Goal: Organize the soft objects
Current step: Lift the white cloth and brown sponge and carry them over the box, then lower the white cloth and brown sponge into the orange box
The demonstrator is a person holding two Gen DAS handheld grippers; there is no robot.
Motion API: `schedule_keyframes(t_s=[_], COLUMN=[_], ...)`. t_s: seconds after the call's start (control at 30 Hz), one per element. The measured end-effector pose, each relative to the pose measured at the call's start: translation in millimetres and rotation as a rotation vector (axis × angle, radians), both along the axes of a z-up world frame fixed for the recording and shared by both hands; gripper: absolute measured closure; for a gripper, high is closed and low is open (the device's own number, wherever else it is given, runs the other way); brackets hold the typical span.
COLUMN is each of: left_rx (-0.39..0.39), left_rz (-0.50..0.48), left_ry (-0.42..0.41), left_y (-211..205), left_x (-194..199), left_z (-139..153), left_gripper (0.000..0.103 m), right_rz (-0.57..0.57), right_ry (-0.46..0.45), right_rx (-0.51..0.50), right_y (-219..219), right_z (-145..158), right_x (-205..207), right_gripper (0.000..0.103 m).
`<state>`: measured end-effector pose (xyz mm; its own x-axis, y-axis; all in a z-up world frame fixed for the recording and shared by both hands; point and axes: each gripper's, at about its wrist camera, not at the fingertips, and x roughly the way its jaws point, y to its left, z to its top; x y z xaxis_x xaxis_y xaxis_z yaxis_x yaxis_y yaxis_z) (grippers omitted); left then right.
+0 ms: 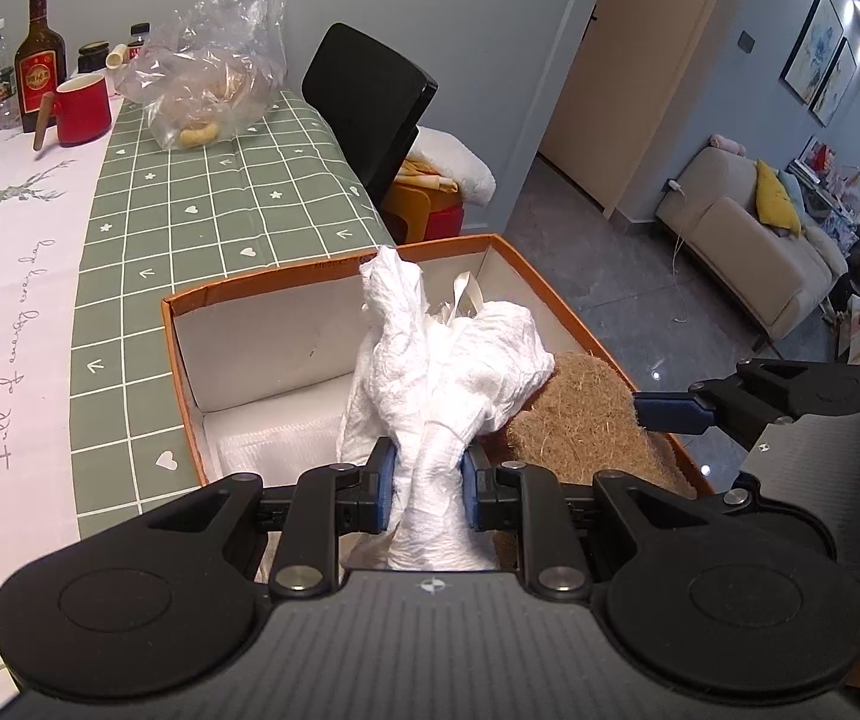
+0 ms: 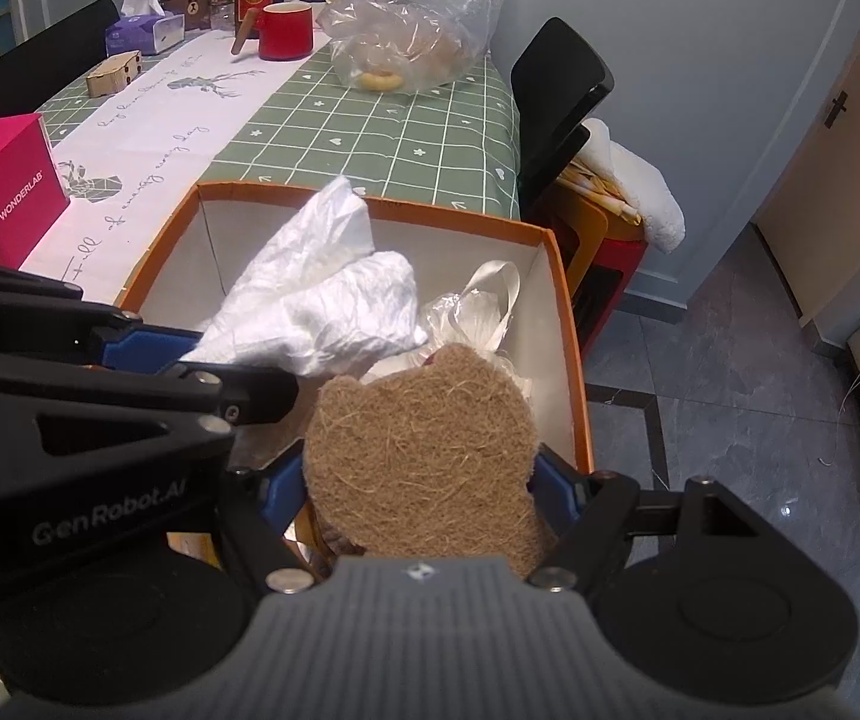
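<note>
Left wrist view: left gripper (image 1: 428, 483) clamped on white cloth (image 1: 430, 372) at frame centre, over orange box (image 1: 262, 291), right wrist view: right gripper (image 2: 418, 489) pinching brown fibre pad (image 2: 418, 450) (bear-shaped) lower centre, same box.

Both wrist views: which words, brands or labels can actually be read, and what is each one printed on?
"WONDERLAB": on the pink box.
"GenRobot.AI": on the left gripper body, seen in the right wrist view.
"Full of energy every day": script on the white table runner, partly guessed.
Red label on the brown bottle: too blurred to read.
Print along the orange box rim: too small to read.
</note>
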<state>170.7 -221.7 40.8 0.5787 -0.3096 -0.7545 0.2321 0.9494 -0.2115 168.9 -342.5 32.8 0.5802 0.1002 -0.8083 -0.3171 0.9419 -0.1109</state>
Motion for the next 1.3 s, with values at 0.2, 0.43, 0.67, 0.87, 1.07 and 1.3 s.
schedule_keyframes(t_s=[0.2, 0.43, 0.67, 0.87, 1.07, 1.3], left_rx=[0.037, 0.093, 0.119, 0.138, 0.176, 0.140], left_rz=[-0.025, -0.029, -0.049, -0.059, -0.083, -0.077], left_ry=[0.038, 0.066, 0.091, 0.088, 0.094, 0.075], left_y=[-3, -5, -8, -12, -16, -12], left_x=[9, 14, 14, 12, 9, 0], left_z=[-11, -27, -37, -41, -35, -14], left_gripper=[0.079, 0.079, 0.078, 0.077, 0.067, 0.044], right_rz=[0.008, 0.017, 0.018, 0.034, 0.042, 0.018], right_ry=[0.021, 0.058, 0.071, 0.060, 0.066, 0.053], right_rx=[-0.015, -0.054, -0.069, -0.117, -0.111, -0.101], right_y=[2, 8, 10, 16, 15, 7], right_z=[-11, -33, -48, -54, -53, -44], right_x=[6, 16, 17, 14, 10, -2], right_gripper=[0.029, 0.029, 0.028, 0.028, 0.025, 0.017])
